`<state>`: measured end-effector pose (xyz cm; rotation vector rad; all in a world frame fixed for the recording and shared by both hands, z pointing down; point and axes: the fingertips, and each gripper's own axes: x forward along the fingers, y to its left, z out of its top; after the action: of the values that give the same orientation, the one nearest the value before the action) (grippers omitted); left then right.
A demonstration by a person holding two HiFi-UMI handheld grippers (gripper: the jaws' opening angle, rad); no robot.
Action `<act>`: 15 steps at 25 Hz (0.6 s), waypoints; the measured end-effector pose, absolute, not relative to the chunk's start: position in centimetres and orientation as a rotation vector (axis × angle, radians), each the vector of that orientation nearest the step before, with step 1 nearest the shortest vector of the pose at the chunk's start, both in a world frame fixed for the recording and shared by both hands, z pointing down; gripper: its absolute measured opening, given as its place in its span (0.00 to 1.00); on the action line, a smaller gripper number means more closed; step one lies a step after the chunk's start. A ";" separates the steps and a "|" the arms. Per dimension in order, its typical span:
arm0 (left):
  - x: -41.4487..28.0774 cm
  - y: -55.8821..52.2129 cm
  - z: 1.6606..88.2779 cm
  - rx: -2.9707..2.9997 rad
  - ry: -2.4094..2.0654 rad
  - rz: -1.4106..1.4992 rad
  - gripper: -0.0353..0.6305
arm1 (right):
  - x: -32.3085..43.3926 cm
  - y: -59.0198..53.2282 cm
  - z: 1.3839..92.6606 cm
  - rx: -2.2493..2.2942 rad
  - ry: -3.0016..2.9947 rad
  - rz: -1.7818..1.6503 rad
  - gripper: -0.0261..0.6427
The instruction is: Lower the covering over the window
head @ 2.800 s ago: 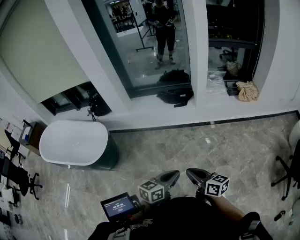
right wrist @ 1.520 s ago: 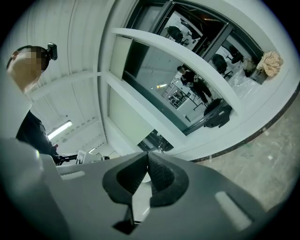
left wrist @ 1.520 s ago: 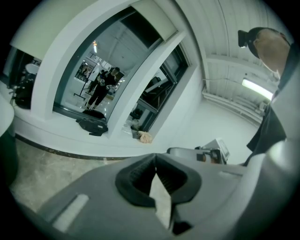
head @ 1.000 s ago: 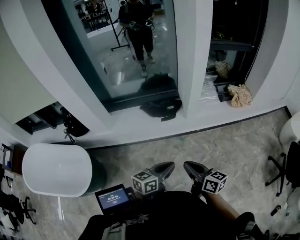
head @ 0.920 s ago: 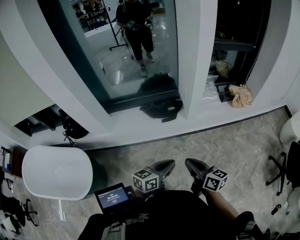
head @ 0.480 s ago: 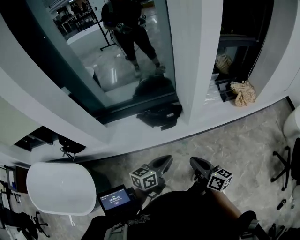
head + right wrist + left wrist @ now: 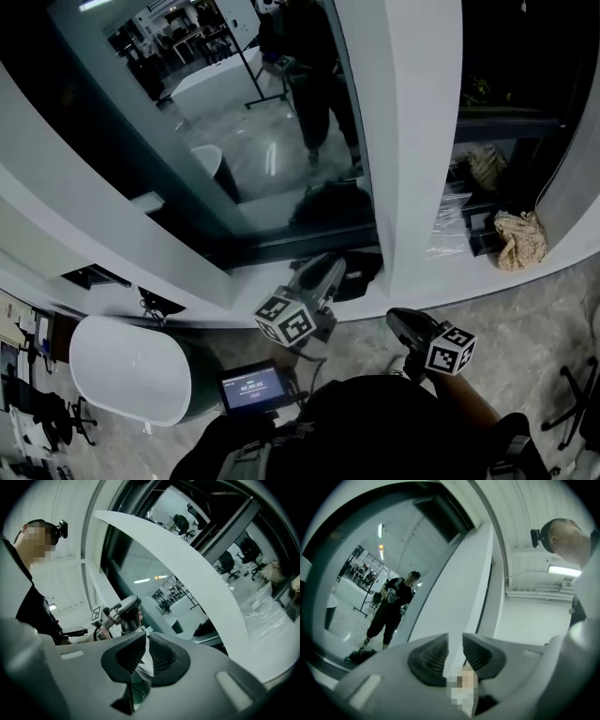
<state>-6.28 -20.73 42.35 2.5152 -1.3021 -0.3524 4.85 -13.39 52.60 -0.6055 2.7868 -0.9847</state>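
The tall window pane (image 7: 234, 131) stands bare, showing a reflection of a person holding grippers. No covering or pull cord shows on it. My left gripper (image 7: 328, 272) is raised level toward the foot of the white pillar (image 7: 412, 141); its jaws have just been opening and stand a little apart with nothing between them (image 7: 455, 641). My right gripper (image 7: 398, 321) hangs lower and nearer to me. Its jaws have also just been opening, leaving a narrow empty gap (image 7: 146, 641). The right gripper view shows the left gripper (image 7: 123, 613) ahead of it.
A black bag (image 7: 361, 267) lies on the white sill (image 7: 281, 286) just past the left gripper. A white bathtub (image 7: 127, 370) stands at the lower left. A crumpled beige cloth (image 7: 520, 239) lies on the sill at the right. A small screen (image 7: 251, 387) sits near my body.
The window has come closer. My left gripper has risen and moved forward over the sill, its jaws parting. My right gripper has shifted slightly right.
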 end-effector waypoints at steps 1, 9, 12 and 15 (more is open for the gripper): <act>-6.2 -22.0 41.2 2.522 -1.316 -0.393 0.20 | 5.0 -14.0 52.7 -0.580 2.798 -0.988 0.08; -6.3 -31.2 34.9 2.561 -1.289 -0.605 0.27 | 7.7 -18.7 52.7 -0.636 2.755 -0.978 0.08; -6.1 -34.8 32.9 2.599 -1.237 -0.640 0.32 | 8.1 -20.0 53.1 -0.730 2.707 -0.977 0.07; -4.7 -37.8 30.9 2.687 -1.150 -0.627 0.35 | 7.8 -20.8 53.4 -0.822 2.652 -0.962 0.06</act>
<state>-4.73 -37.82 30.87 2.6874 -1.1499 -0.6274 7.83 -20.84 53.36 -0.8223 2.6521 -0.9617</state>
